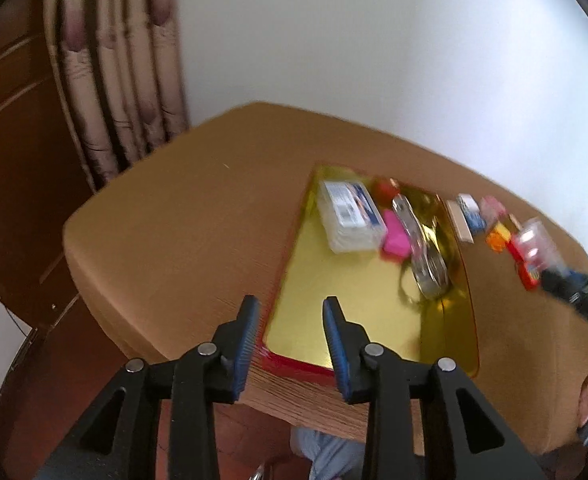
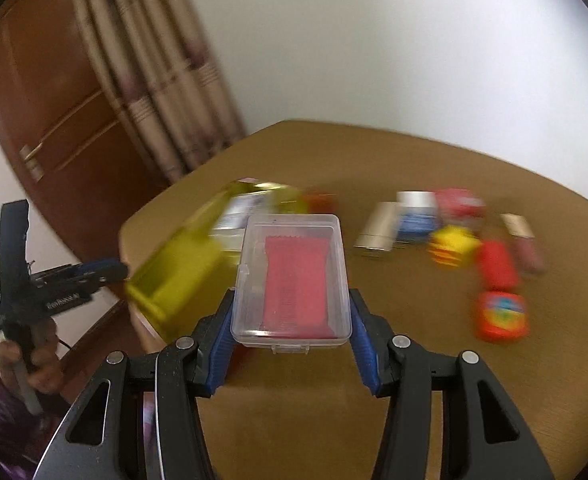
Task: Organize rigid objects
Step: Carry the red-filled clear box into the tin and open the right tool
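Observation:
My right gripper (image 2: 292,304) is shut on a clear plastic box with a red card inside (image 2: 292,276) and holds it above the brown table. In the left wrist view this box (image 1: 536,248) shows at the right, held by the right gripper (image 1: 550,270). A gold tray with a red rim (image 1: 354,292) lies on the table; it holds a clear box with a blue label (image 1: 350,216), a pink block (image 1: 396,238) and a metal object (image 1: 426,256). My left gripper (image 1: 292,310) is open and empty over the tray's near left corner. The tray (image 2: 178,272) shows blurred in the right wrist view.
Several small items lie on the table right of the tray: a beige box (image 2: 376,230), a blue-white box (image 2: 416,216), a yellow toy (image 2: 452,246), a red block (image 2: 496,264), a round red toy (image 2: 502,316). A curtain (image 1: 110,72) and wooden door (image 1: 14,140) stand behind.

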